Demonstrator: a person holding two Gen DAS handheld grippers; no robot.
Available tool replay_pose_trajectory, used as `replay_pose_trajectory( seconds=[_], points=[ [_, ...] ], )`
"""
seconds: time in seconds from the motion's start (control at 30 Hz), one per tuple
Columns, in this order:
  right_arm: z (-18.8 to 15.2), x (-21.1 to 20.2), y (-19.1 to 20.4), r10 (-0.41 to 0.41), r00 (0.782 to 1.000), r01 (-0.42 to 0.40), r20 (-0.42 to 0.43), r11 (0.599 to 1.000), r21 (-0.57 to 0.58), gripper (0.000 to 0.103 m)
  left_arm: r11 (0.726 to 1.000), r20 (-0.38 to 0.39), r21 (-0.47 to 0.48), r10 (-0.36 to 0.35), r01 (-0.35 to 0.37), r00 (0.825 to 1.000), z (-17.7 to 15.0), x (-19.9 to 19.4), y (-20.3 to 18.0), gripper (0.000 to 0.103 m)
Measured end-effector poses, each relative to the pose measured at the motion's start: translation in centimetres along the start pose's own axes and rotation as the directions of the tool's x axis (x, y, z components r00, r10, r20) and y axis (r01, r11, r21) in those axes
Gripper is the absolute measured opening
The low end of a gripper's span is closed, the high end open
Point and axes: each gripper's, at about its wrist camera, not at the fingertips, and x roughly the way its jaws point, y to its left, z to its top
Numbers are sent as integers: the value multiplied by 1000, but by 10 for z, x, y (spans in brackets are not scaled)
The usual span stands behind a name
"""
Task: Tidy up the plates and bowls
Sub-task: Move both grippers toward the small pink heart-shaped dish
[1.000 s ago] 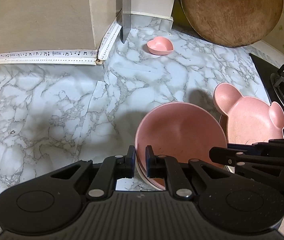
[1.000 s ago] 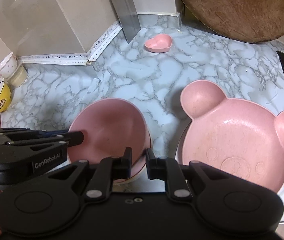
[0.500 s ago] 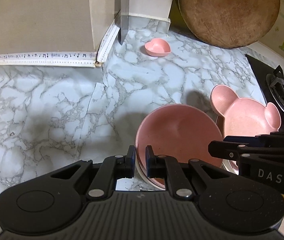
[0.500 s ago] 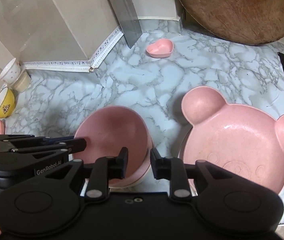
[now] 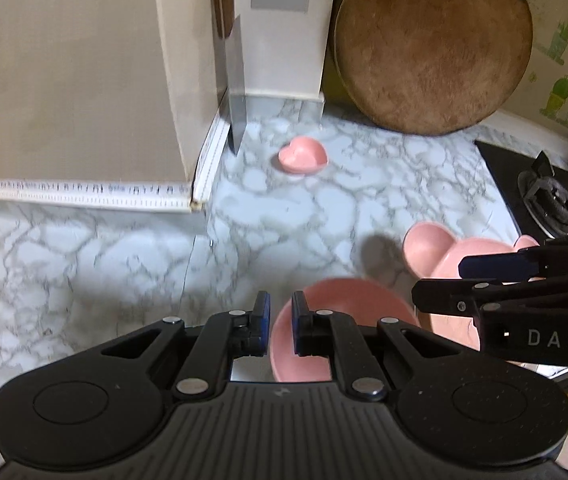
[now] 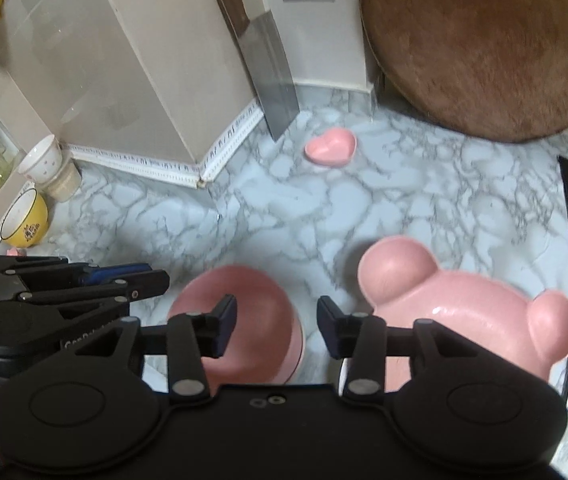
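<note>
Your left gripper (image 5: 280, 320) pinched the round pink bowl's (image 5: 348, 308) rim at lower centre. Your right gripper (image 6: 276, 320) (jaws just widening, empty) hovered between that bowl and the bear-shaped plate (image 6: 472, 312) at lower right.

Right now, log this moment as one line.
left gripper: shut on round bowl rim | right gripper: just opened, empty | bear plate: on counter

Black grippers: blue-padded fingers (image 5: 262, 312), silver rivets, white "DAS" lettering.
</note>
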Motion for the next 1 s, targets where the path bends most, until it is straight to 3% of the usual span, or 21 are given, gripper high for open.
replay_pose_trajectory(
  seconds=[0.23, 0.43, 0.5, 0.63, 0.67, 1.0],
  points=[
    [25, -15, -8, 3, 998, -2, 56, 1000, -30, 63, 1000, 36, -16, -6, 6, 999, 26, -2, -3, 14],
    [52, -22, -25, -1, 995, 4, 101, 1000, -27, 70, 999, 50, -38, 15, -13, 999, 49, 8, -7, 18],
    [60, -21, -33, -6, 994, 8, 110, 1000, -22, 72, 999, 51, -52, 16, -13, 999, 56, 15, -8, 25],
    [74, -15, -45, -9, 992, 14, 123, 999, -32, 73, 995, 79, -90, 43, -36, 996, 67, 28, -8, 69],
    [78, -13, -48, -11, 992, 14, 122, 999, -31, 74, 994, 87, -102, 55, -46, 995, 70, 31, -8, 73],
    [112, 37, -76, 3, 997, -4, 77, 1000, 12, 79, 976, 35, -196, 103, -94, 994, 108, 92, -8, 73]
  ],
)
